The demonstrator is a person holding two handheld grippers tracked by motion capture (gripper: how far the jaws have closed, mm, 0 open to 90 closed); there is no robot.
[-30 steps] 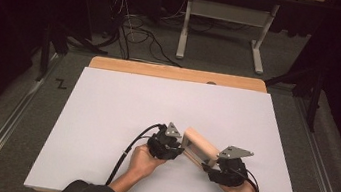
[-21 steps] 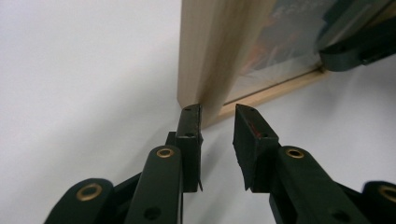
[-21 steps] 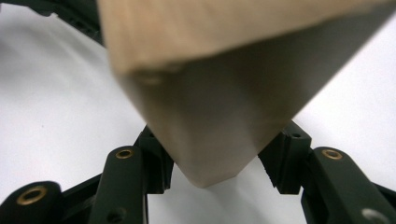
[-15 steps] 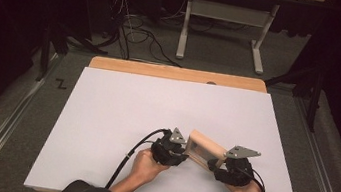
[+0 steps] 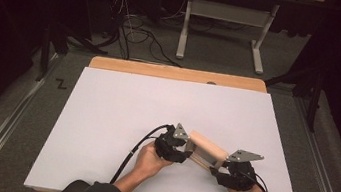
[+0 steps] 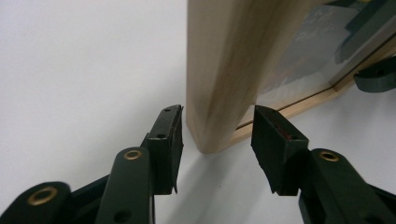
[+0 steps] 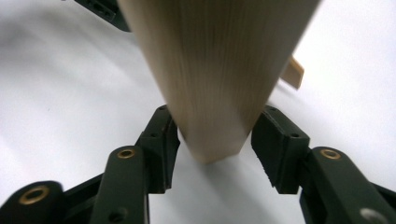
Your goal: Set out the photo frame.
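Observation:
A light wooden frame [image 5: 207,150] with a clear pane stands on edge on the white table [image 5: 120,114], near the front and right of the middle. My left gripper [image 5: 187,151] is at its left end. In the left gripper view the frame's corner [image 6: 219,70] sits between the jaws of the left gripper [image 6: 217,135], which have just been opening; a thin gap shows beside the left pad [image 6: 169,135]. My right gripper [image 5: 218,169] is at the frame's right end. Its jaws have just been closing, and in the right gripper view the right gripper [image 7: 215,135] has both pads against the wood [image 7: 215,70].
The table's far edge is a bare wooden strip [image 5: 176,73]. Behind it are a metal stand [image 5: 223,27] and loose cables [image 5: 136,35] on the floor. A black cable [image 5: 138,149] trails from the left gripper toward the front edge.
The frame and both hands have shifted a little to the right and toward the front edge of the table.

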